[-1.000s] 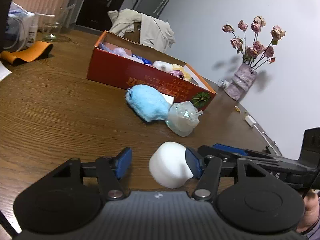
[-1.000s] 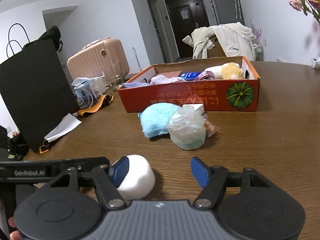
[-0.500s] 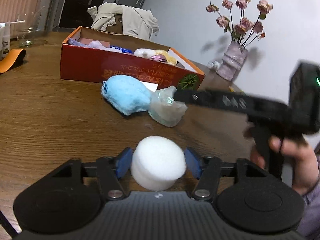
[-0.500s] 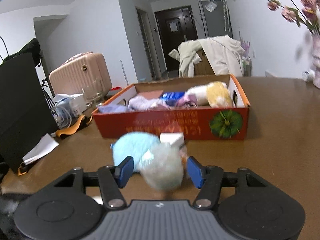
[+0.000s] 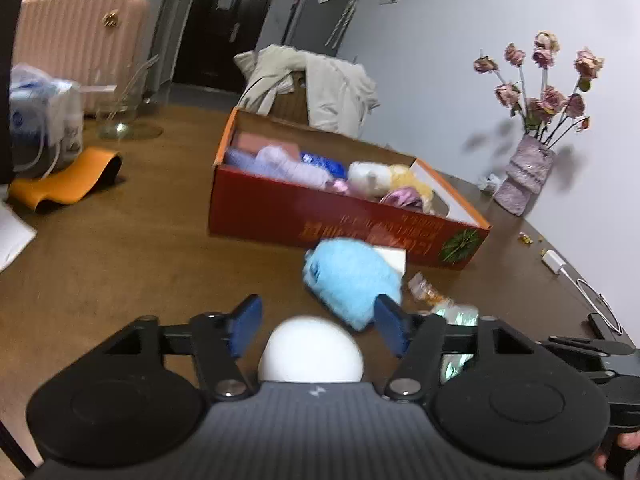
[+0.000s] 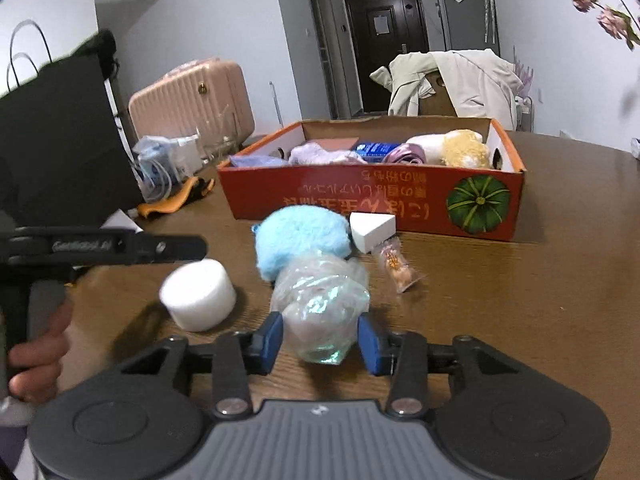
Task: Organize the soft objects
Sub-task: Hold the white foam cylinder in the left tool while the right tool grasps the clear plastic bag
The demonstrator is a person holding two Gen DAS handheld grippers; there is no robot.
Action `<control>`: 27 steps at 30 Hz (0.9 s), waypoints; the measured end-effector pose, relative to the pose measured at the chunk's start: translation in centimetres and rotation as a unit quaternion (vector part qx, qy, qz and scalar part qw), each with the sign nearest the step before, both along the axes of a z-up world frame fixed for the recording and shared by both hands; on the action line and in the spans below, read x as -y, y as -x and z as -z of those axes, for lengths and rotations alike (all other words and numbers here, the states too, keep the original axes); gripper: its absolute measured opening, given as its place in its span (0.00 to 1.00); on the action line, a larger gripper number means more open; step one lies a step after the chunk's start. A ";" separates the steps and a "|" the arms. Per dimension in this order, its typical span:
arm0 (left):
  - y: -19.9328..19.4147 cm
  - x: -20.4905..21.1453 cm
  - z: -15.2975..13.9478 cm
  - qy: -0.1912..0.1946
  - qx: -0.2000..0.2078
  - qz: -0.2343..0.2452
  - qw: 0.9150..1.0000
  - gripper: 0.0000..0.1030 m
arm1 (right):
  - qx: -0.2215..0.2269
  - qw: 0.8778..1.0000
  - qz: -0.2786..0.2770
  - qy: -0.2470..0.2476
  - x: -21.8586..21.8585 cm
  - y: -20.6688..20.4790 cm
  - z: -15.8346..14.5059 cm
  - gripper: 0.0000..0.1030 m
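Suitcase (image 6: 192,96), pale pink, sits off the table at far left by a black bag (image 6: 60,136), with a bagged bundle of white and blue stuff (image 6: 160,164) and an orange curved thing (image 6: 176,200) on the wooden table (image 6: 520,280) in front of them.

Next over, the left gripper (image 5: 316,326) has just been opening, and its blue pads stand clear on both sides of the white foam puck (image 6: 198,294). So the puck is between the jaws but not gripped, it's just sitting on the table. In the right wrist view you can see a hand (image 6: 36,360) on that gripper's handle.

Middle of the table: a fluffy blue soft thing (image 6: 300,236) lying just in front of the red cardboard box (image 6: 400,208), with a small white wedge (image 6: 372,230) and a crinkly snack packet (image 6: 398,268) right beside it. The box already has a bunch of soft stuff in it, lilac, white, yellow and pinkish pieces, plus a blue pack.

The right gripper (image 6: 320,338) has just been closing, and both pads now press into the clear plastic-wrapped bundle (image 6: 322,300), which is touching the blue fluffy thing. Can't tell if it's off the table.

Far right, a vase of dried roses (image 5: 524,176) stands against the wall, with a white cable (image 5: 576,276) nearby.
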State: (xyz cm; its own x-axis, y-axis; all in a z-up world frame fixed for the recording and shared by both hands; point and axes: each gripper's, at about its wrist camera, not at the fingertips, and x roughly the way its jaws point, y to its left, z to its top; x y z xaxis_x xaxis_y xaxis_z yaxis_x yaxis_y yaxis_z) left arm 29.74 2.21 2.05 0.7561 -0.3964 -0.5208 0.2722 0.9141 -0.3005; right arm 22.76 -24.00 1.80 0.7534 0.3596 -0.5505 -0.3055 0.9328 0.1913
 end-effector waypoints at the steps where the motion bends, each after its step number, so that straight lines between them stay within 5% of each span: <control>1: -0.3 0.3 0.0 -0.007 0.000 0.003 1.000 0.69 | 0.007 1.000 0.004 -0.001 0.2 0.0 -0.2 0.42; 7: 0.1 2.3 1.3 -0.042 -0.018 0.030 0.999 0.77 | 0.007 1.000 0.006 -0.005 0.0 -1.7 0.3 0.52; 10: 0.7 2.7 2.1 -0.055 -0.019 0.031 0.998 0.69 | -0.009 1.000 -0.001 -0.021 -0.3 -2.4 1.2 0.52; 11: 0.7 2.8 2.4 -0.060 -0.021 0.030 0.998 0.57 | -0.015 1.000 -0.004 -0.026 -0.4 -2.7 1.4 0.51; 16: 1.2 2.9 2.4 -0.061 -0.018 0.037 0.997 0.53 | -0.023 0.999 -0.011 -0.045 -0.6 -2.7 1.6 0.30; 27: 1.9 2.5 0.0 -0.041 0.009 0.037 0.998 0.52 | 0.003 0.999 -0.005 -0.049 0.3 -1.4 -0.3 0.27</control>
State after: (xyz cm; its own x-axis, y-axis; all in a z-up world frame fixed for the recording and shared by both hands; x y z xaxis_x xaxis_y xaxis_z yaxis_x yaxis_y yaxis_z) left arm 27.81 -0.33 2.06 0.7362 -0.4084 -0.5397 0.3444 0.9125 -0.2208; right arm 24.11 -24.33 2.08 0.7531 0.4192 -0.5070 -0.3164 0.9065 0.2794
